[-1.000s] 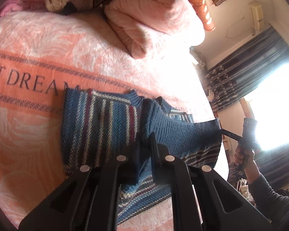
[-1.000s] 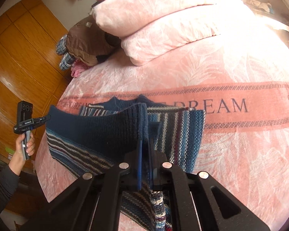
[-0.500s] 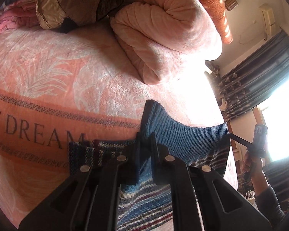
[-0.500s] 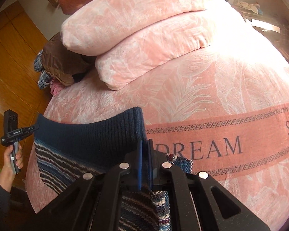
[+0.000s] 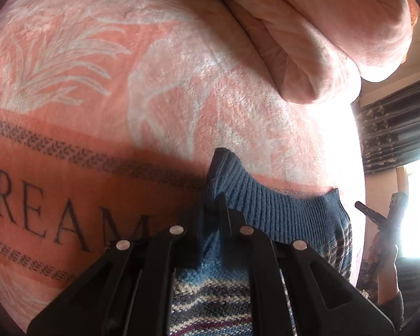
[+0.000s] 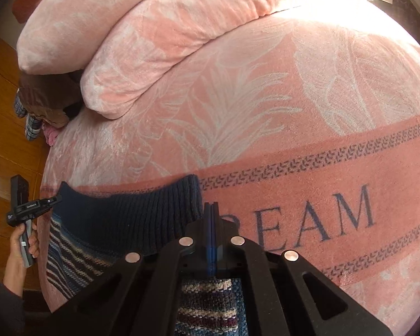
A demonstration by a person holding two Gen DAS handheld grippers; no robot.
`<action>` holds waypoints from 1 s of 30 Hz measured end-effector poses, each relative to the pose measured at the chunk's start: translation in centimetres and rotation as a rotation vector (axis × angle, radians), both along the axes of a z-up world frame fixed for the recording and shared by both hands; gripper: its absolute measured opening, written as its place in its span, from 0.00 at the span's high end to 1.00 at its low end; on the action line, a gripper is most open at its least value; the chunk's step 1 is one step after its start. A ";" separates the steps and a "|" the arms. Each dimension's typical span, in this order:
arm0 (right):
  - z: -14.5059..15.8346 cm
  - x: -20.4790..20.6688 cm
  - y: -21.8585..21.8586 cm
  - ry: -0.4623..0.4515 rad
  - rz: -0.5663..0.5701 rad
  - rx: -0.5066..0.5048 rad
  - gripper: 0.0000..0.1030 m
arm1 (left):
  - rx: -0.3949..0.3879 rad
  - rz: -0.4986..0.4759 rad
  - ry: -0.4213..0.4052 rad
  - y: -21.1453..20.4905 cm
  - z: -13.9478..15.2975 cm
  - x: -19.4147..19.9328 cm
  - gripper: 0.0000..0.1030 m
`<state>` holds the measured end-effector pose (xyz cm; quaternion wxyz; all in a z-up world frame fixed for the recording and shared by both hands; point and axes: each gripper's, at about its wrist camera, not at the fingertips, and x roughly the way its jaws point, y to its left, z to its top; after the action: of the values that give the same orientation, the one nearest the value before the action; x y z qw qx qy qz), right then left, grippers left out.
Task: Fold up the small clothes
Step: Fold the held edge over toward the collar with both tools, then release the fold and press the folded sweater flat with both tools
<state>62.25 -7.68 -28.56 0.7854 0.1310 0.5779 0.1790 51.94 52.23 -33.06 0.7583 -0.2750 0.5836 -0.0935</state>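
Both tools grasp the striped sweater (image 5: 268, 210) by its blue ribbed hem: left tool (image 5: 211, 210) clenched on one corner, right tool (image 6: 211, 218) on the other. It hangs stretched between them over the pink bed blanket (image 6: 266, 112), with rolled bedding (image 6: 154, 33) at 11 o'clock in the right view.

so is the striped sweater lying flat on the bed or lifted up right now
Lifted. Both grippers, left and right, are shut on the striped sweater's ribbed hem, holding it above the pink blanket.
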 end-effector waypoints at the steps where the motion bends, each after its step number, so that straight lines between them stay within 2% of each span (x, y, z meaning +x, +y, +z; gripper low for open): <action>1: -0.6 -0.1 0.0 0.022 0.005 0.008 0.98 | -0.003 0.006 0.014 0.2 -0.6 0.0 0.93; 2: -1.2 0.0 0.1 0.037 0.005 -0.002 0.91 | -0.010 0.009 0.023 0.3 -1.1 0.0 0.93; 3: -1.7 0.1 0.2 0.052 0.009 -0.010 0.79 | -0.018 0.013 0.027 0.4 -1.3 0.0 0.92; 5: -2.3 0.3 0.7 0.063 0.017 0.001 0.73 | -0.023 0.015 0.033 0.6 -1.5 0.0 0.92; 7: -2.6 0.7 1.3 0.082 0.019 0.058 0.71 | -0.023 0.014 0.034 0.7 -1.2 0.0 0.92; 8: -2.8 0.9 1.7 0.090 0.021 0.071 0.66 | -0.023 0.014 0.033 0.8 -1.0 -0.1 0.92; 10: -3.1 0.9 3.0 0.096 0.053 0.032 0.75 | -0.020 0.015 0.023 0.9 -0.5 -0.2 0.92; 11: -2.8 0.5 3.6 0.068 0.077 -0.012 0.92 | -0.024 0.021 0.013 1.0 -0.2 -0.3 0.92; 13: -1.7 -0.1 3.6 -0.006 0.057 -0.059 0.93 | -0.011 0.021 -0.009 0.8 0.2 -0.4 0.92; 15: -1.8 0.0 2.8 -0.013 0.004 -0.079 0.93 | 0.019 0.022 0.020 0.4 -0.8 -0.7 0.92; 18: -2.8 -0.3 3.8 -0.008 0.021 -0.163 0.92 | 0.018 0.061 0.005 0.6 -0.6 -0.9 0.90; 19: -2.6 -0.5 4.1 -0.021 0.027 -0.165 0.90 | 0.036 0.086 -0.012 0.9 0.2 -1.2 0.86; 21: -1.0 -1.2 4.4 -0.070 0.012 -0.152 0.75 | 0.103 0.137 -0.065 1.5 2.6 -2.4 0.82; 22: 0.1 -1.7 4.5 -0.105 0.012 -0.139 0.71 | 0.102 0.141 -0.102 1.5 3.9 -3.2 0.79; 23: 1.3 -2.4 4.5 -0.132 0.009 -0.096 0.68 | 0.070 0.127 -0.140 1.3 5.1 -4.0 0.78; 25: 2.4 -3.6 5.0 -0.126 0.031 0.017 0.69 | -0.062 0.036 -0.166 -0.3 5.8 -5.0 0.76; 26: 2.2 -4.1 5.8 -0.105 0.052 0.050 0.70 | -0.134 -0.004 -0.166 -1.1 5.5 -5.4 0.76; 27: 1.6 -4.6 6.5 -0.075 0.073 0.072 0.71 | -0.152 -0.020 -0.152 -1.6 4.7 -5.6 0.73; 28: 0.7 -4.8 7.4 -0.044 0.093 0.084 0.71 | -0.121 -0.024 -0.111 -2.5 3.6 -5.5 0.75; 30: -1.8 -4.9 8.4 0.013 0.099 0.056 0.74 | -0.044 0.024 -0.019 -1.5 0.5 -5.6 0.80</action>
<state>57.36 0.76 -30.40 0.7680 0.1252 0.5834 0.2327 46.38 50.69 -32.54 0.7587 -0.2977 0.5708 -0.0998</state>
